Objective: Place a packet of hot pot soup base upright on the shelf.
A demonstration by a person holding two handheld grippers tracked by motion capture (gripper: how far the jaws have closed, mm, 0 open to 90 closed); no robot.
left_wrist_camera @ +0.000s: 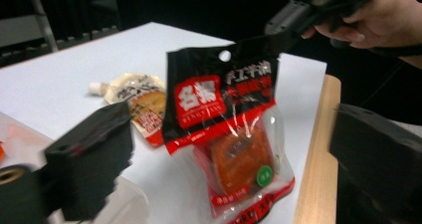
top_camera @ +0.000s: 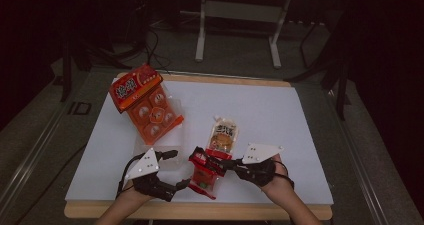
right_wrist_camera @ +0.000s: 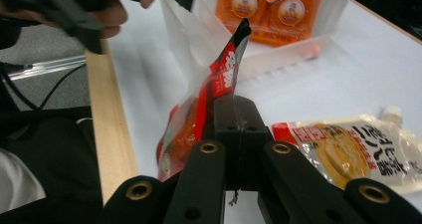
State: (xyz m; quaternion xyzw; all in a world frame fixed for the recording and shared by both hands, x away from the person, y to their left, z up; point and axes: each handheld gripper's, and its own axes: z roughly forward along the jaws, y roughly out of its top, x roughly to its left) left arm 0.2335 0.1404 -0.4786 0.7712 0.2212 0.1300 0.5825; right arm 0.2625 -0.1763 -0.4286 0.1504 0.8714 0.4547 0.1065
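We start with the table, covered by a white sheet with a wooden edge showing along the near side.

The landmark we use is the red pouch, a sealed snack bag with a black top band and a red label.

Far left of the pouch, toward the back of the table, lies the orange pack, a box of round snacks that rests partly in a clear tray. The tray sits between the orange pack and the pouch.

Just behind the pouch, to its right, lies a pale sachet with a spout at its far end; it is flat on the sheet (the two do not seem to touch, though we cannot be sure).

The right gripper comes in from the right of the pouch. Its jaws are clenched on the pouch's top edge, and the pouch hangs tilted from them, its lower end close to the table's near edge. In the right gripper view the two black jaws meet with the film pinched between them.

The left gripper sits just left of the pouch. Its jaws stand apart, released, with nothing between the pads; in the left gripper view the pouch hangs in front of them, untouched.
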